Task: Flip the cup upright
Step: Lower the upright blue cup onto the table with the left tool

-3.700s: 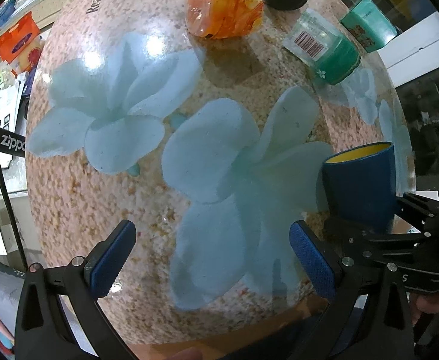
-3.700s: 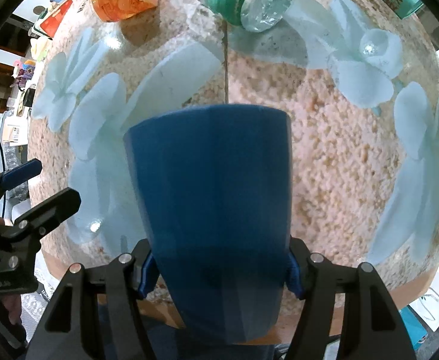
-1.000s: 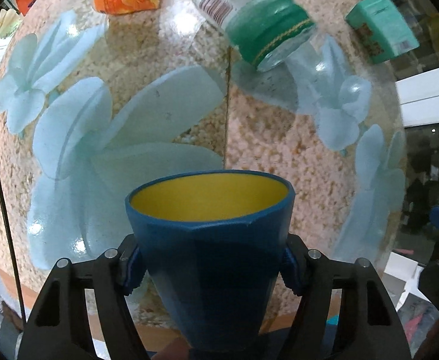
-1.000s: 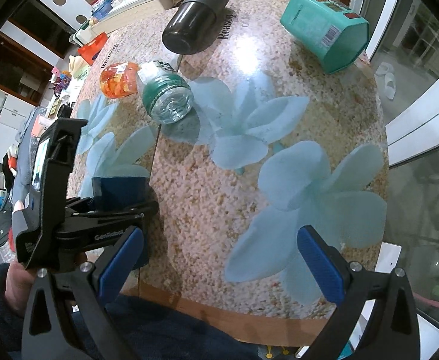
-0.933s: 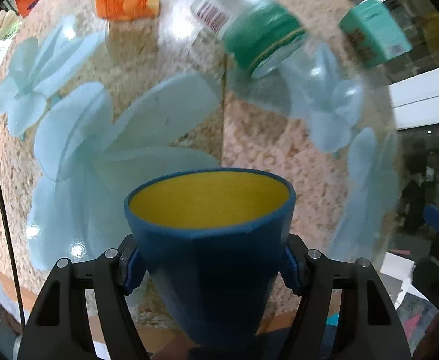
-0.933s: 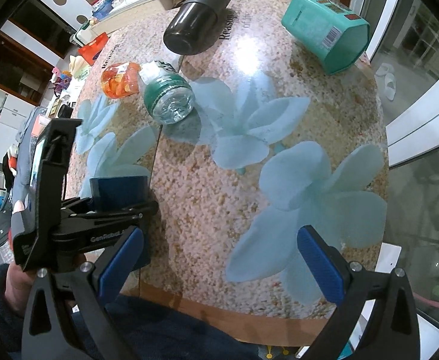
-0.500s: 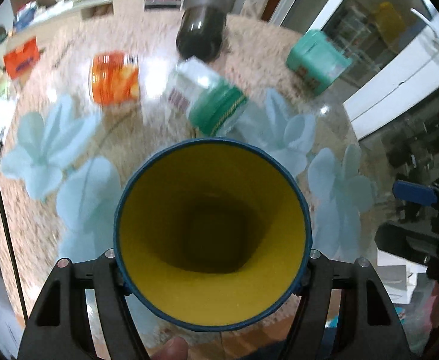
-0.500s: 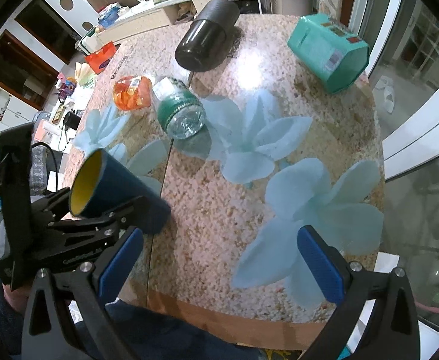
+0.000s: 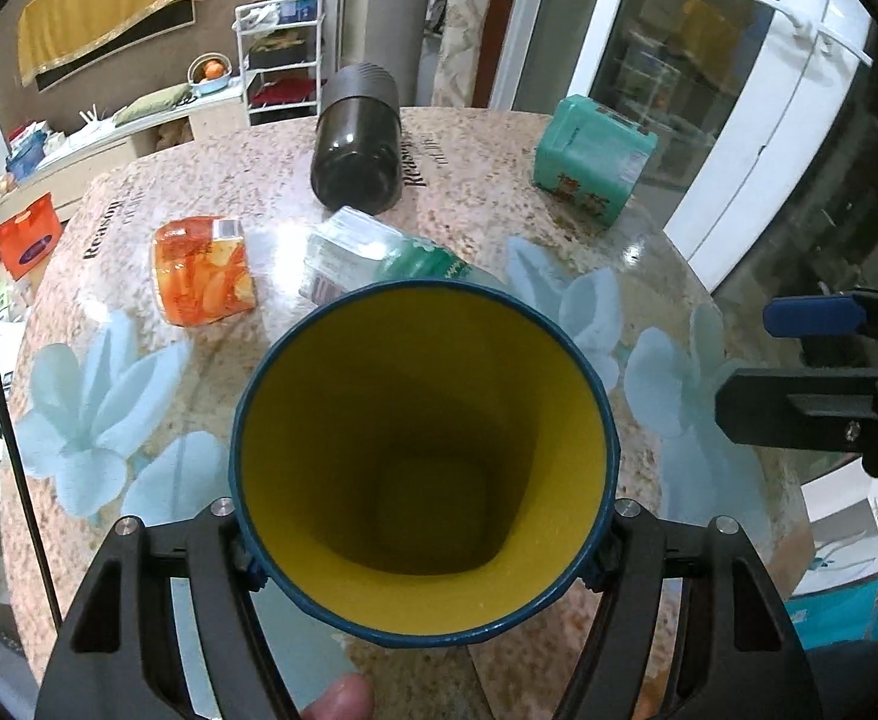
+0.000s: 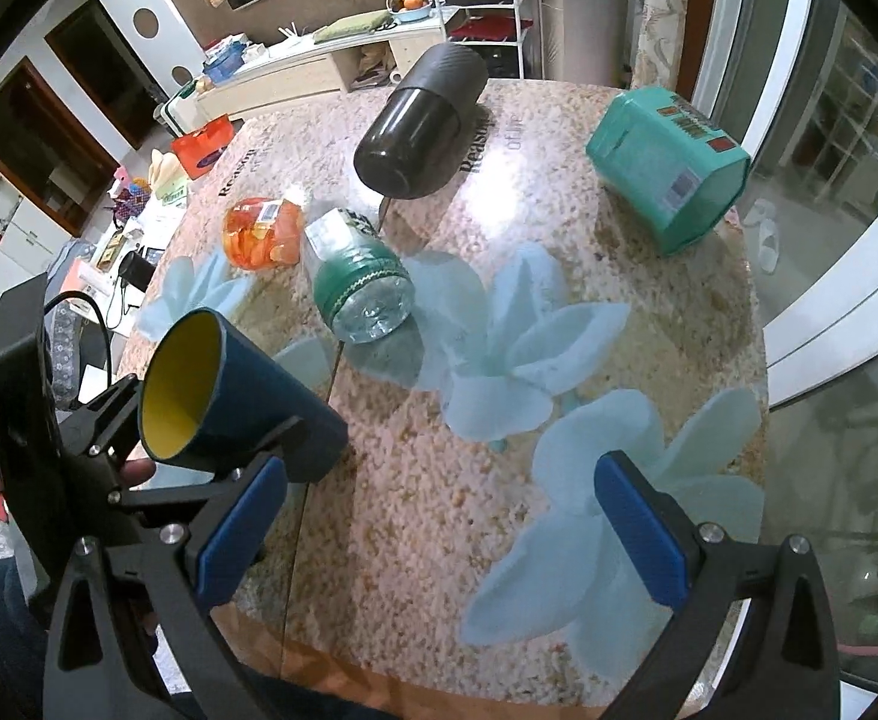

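Cup (image 10: pixel 240 396) tilted, clamped by left gripper (image 9: pixel 423 546) fingers; right gripper (image 10: pixel 439 525) fingers apart; table (image 10: pixel 649 276) printed "Reason"

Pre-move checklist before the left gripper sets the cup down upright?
1. Left gripper shut on blue cup: ok.
2. Cup upright: not ok, tilted with its mouth back toward the person.
3. Cup base touching table: cannot tell.
4. Right gripper open and apart from cup: ok.
5. Green-capped bottle lying near cup, apart from it: ok.
6. Bare table beside cup: ok.
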Demonstrator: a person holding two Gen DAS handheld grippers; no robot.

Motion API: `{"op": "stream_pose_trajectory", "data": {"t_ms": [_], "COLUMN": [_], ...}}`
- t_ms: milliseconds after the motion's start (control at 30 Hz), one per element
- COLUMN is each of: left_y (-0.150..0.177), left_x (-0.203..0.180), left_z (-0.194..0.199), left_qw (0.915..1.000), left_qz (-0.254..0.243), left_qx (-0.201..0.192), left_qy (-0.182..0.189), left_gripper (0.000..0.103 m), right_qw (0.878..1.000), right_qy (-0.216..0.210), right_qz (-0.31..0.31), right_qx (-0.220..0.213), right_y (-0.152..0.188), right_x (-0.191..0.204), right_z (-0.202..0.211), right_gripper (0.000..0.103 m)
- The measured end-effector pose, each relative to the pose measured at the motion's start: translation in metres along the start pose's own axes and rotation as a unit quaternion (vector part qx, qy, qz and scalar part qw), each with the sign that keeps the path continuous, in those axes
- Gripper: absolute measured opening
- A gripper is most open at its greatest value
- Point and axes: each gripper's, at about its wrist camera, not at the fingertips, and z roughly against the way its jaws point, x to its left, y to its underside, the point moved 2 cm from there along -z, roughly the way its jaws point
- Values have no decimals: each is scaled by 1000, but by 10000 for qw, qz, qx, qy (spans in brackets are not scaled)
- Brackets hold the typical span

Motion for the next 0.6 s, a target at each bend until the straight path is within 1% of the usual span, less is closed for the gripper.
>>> {"op": "stream_pose_trajectory", "data": {"t_ms": [67, 100, 200, 333, 433, 600], "left_y": [6, 8, 10, 13, 16, 19], "left_x": [-2, -4, -8, -11, -13, -17], "left_z": [-1, 0, -1, -2, -5, -9], "left_qw": [9999, 9997, 9989, 9978, 9972, 9966], "left_qz": [-39, -107, -307, -380, -423, -479], "left_qx": [-96, -201, -355, -551, -614, -671], "left_qy": [55, 50, 7, -6, 65, -14], "left_gripper": [74, 74, 74, 74, 74, 75], "right_qw": [10000, 10000, 9999, 9997, 9996, 9996], "right_qy": [-42, -48, -66, -91, -98, -109], "right_qz": [-3, -5, -30, -130, -132, -140], "right_qx": [16, 28, 108, 193, 211, 201], "right_y": [2, 3, 6, 11, 14, 17], "right_x": [0, 0, -2, -6, -9, -13], "right_z": [-4, -5, -10, -14, -14, -14], "right_gripper": [103, 103, 103, 103, 103, 103]}}
